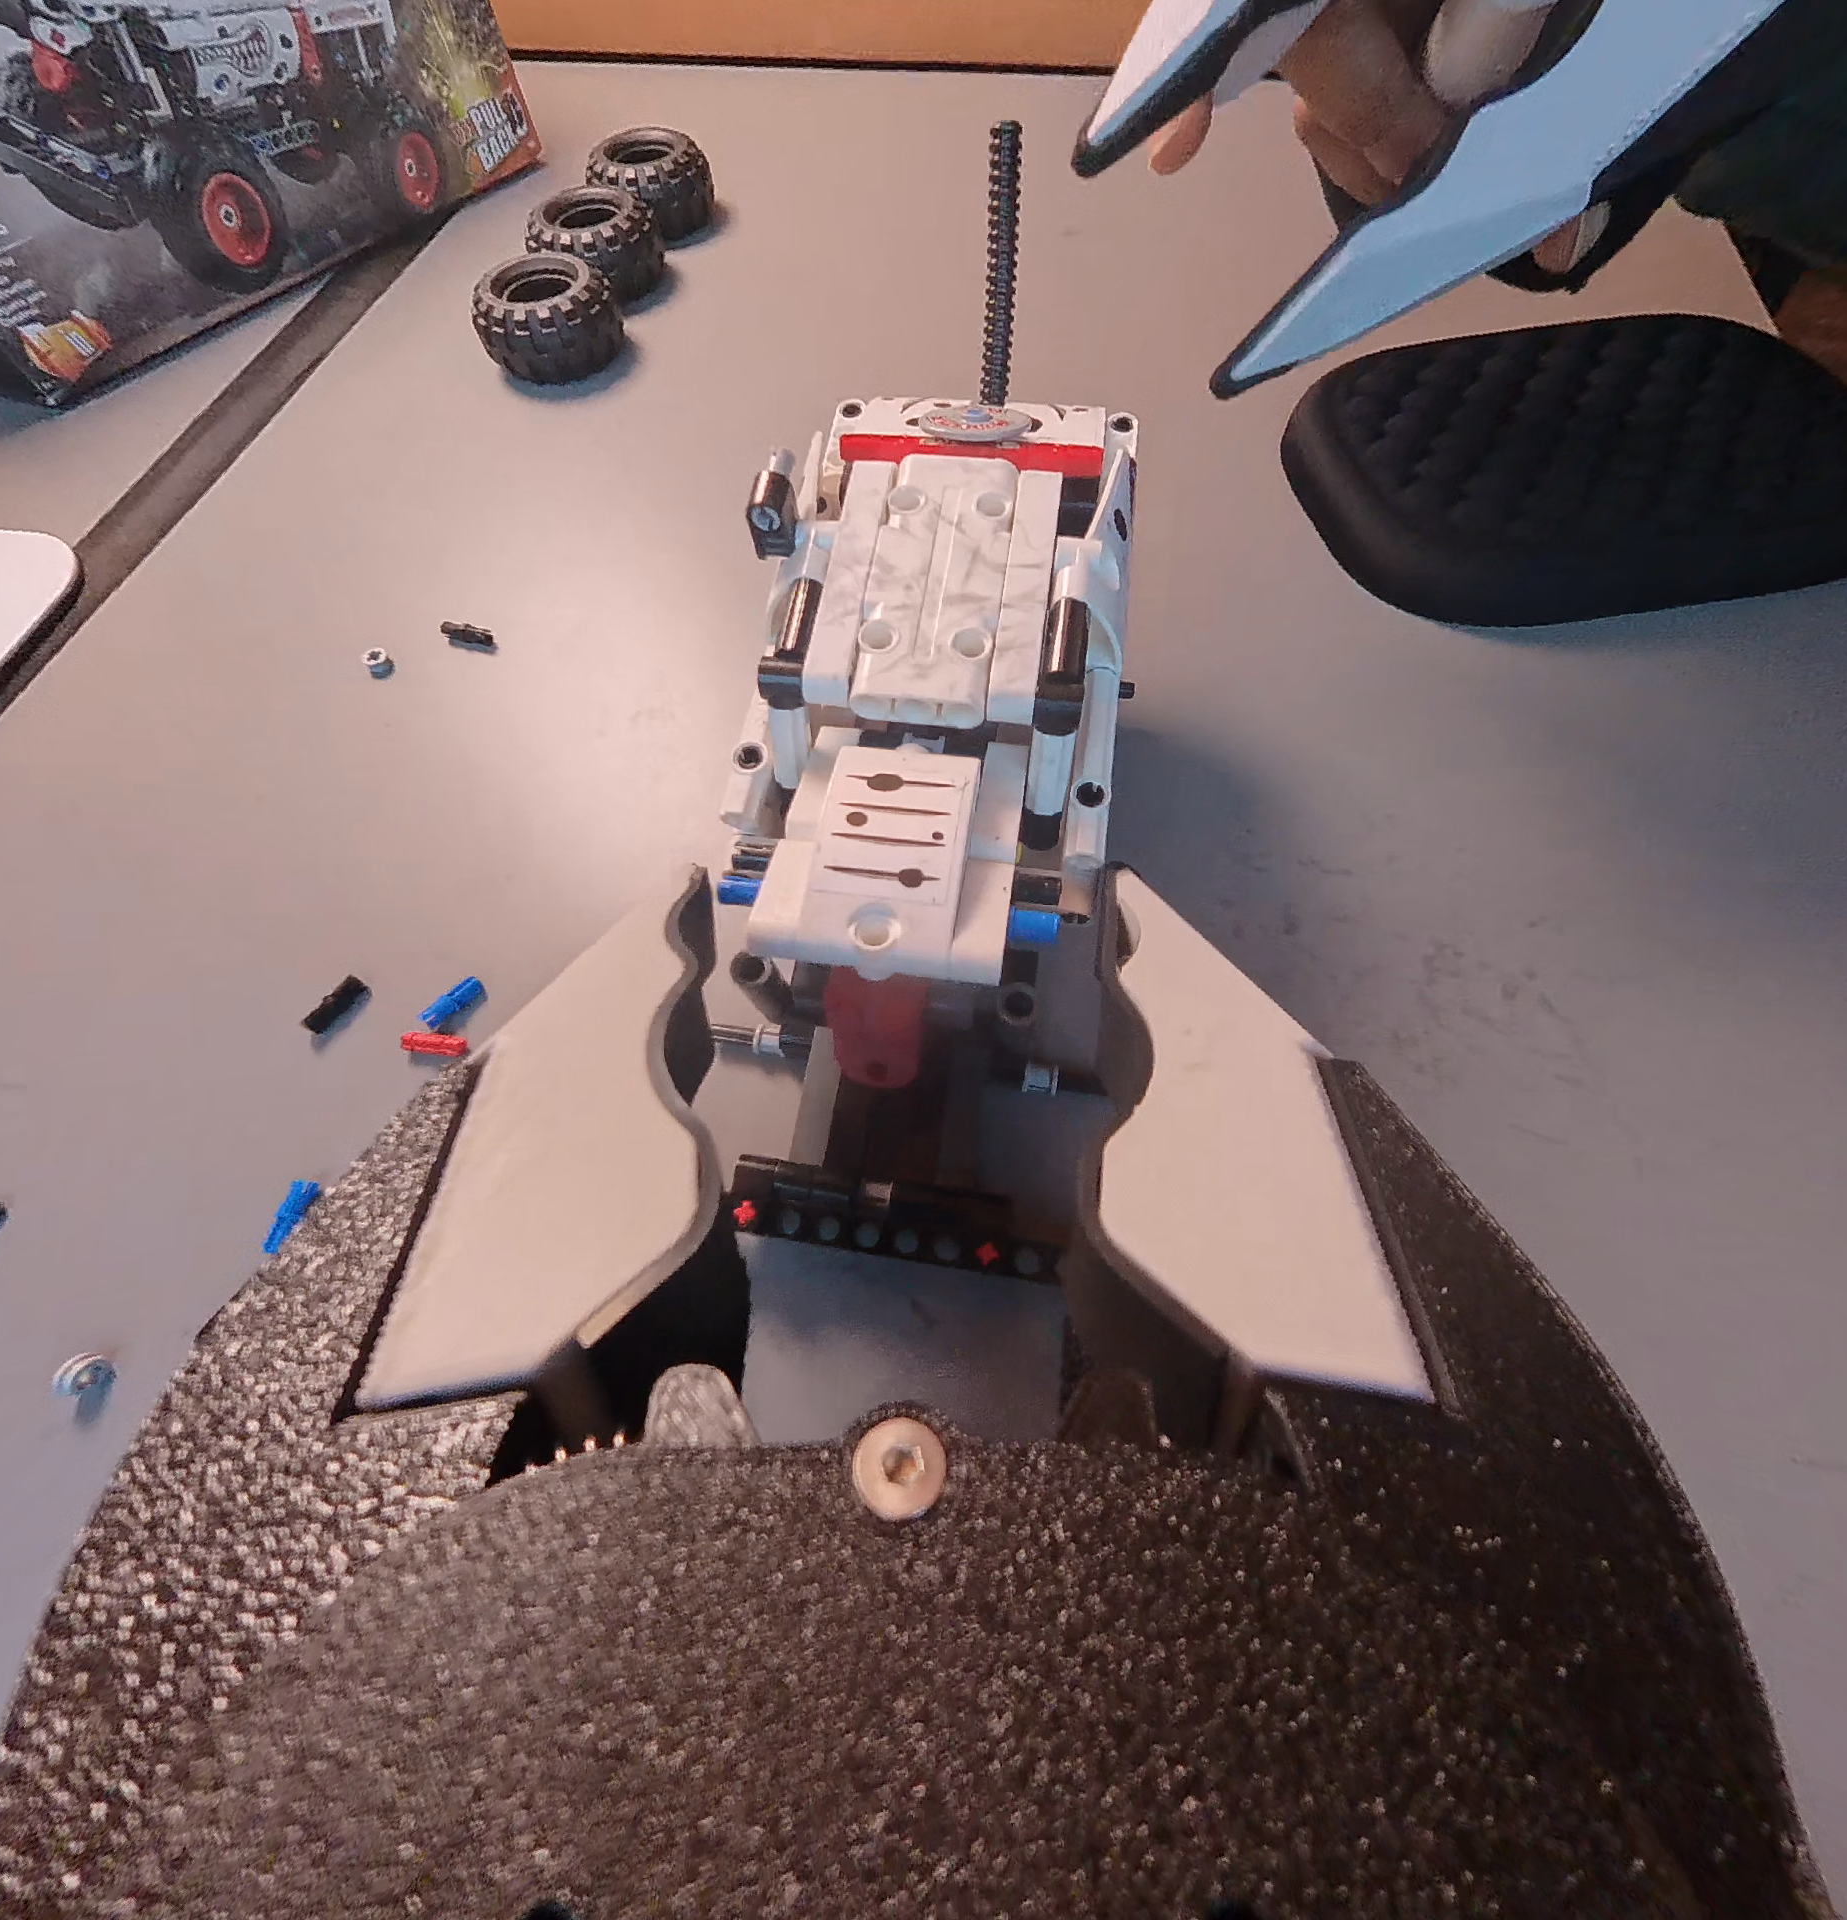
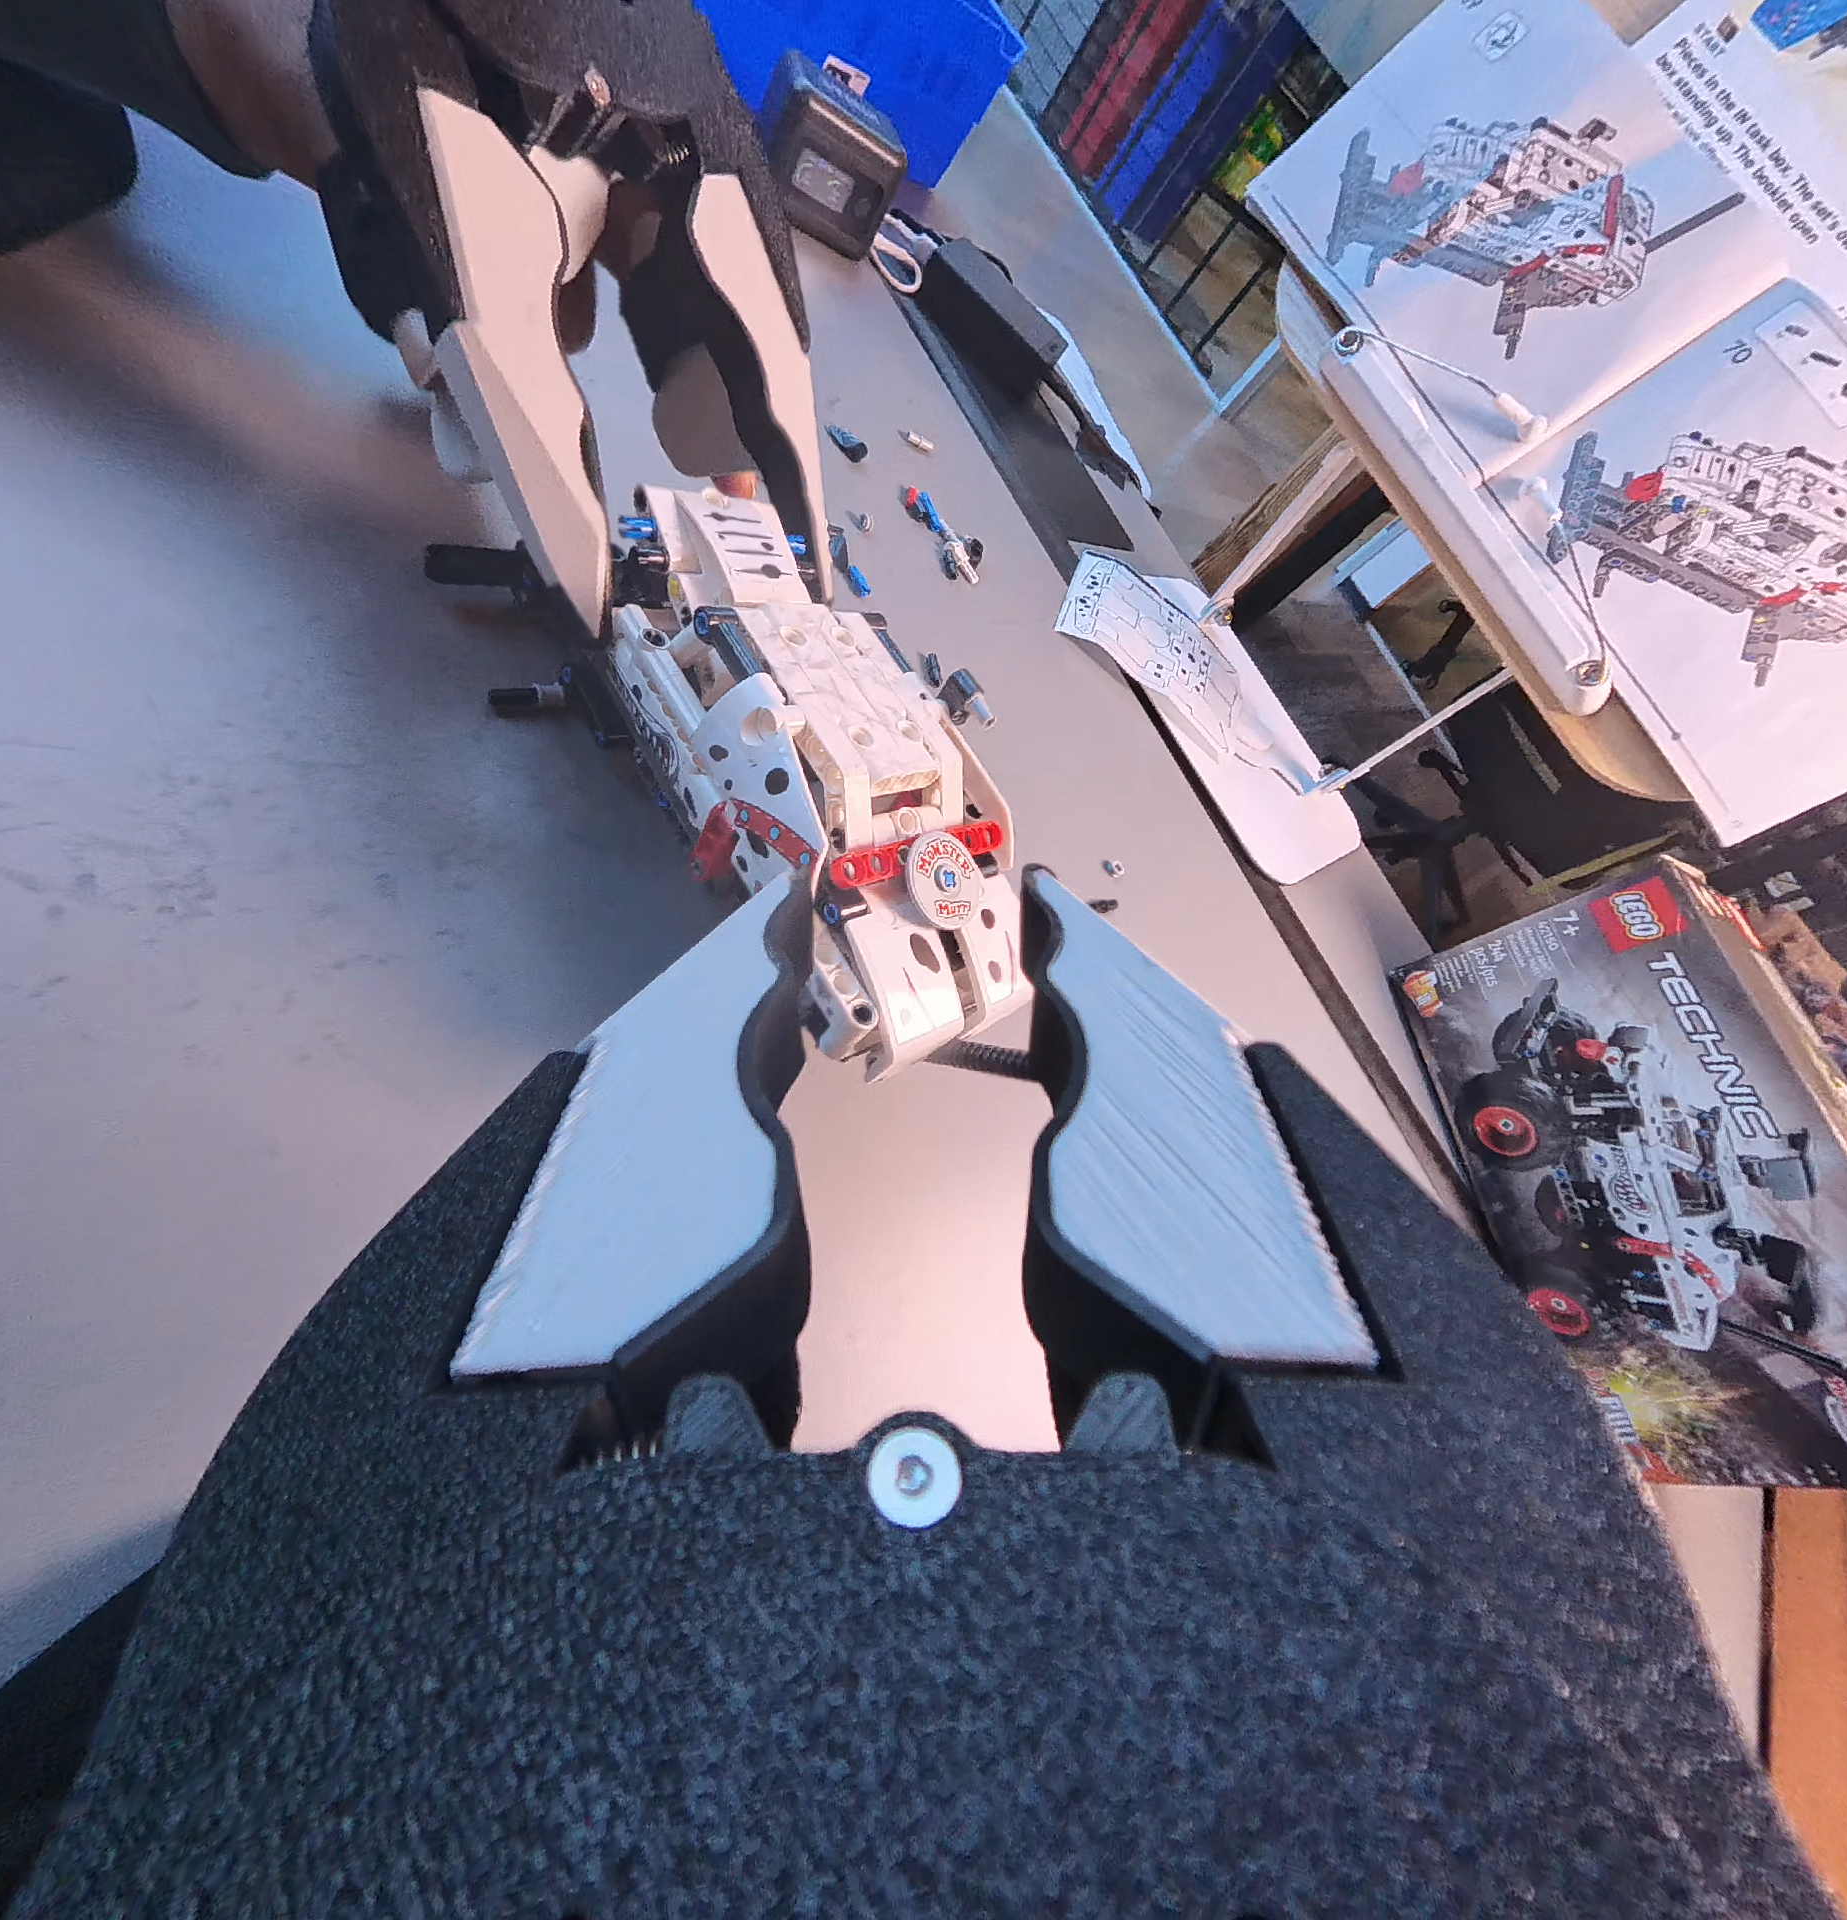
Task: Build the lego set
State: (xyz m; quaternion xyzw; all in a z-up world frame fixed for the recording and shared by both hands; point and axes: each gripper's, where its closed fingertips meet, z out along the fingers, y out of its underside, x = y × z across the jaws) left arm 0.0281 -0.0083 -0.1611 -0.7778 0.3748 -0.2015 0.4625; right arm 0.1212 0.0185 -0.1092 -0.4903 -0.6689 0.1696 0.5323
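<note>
The white spotted lego truck body (image 1: 934, 582) lies on the grey table (image 1: 379, 831), without wheels. A black ribbed rod (image 1: 1002, 260) sticks out of its far end. My left gripper (image 1: 908, 888) clasps the near end, one finger on each side. In the right wrist view the truck body (image 2: 825, 717) runs away from me, with the left gripper (image 2: 703, 597) on its far end. My right gripper (image 2: 914, 888) is open and empty, hovering by the end with the round badge. In the left wrist view the right gripper (image 1: 1158, 270) is above the table, beyond the model.
Three black tyres (image 1: 586, 260) sit at the far left near the set's box (image 1: 171, 156). Loose pins (image 1: 441, 1013) are scattered on the left. A black pad (image 1: 1584, 468) lies at the right. An instruction booklet (image 2: 1625, 260) stands on a holder, with a sticker sheet (image 2: 1158, 644) below it.
</note>
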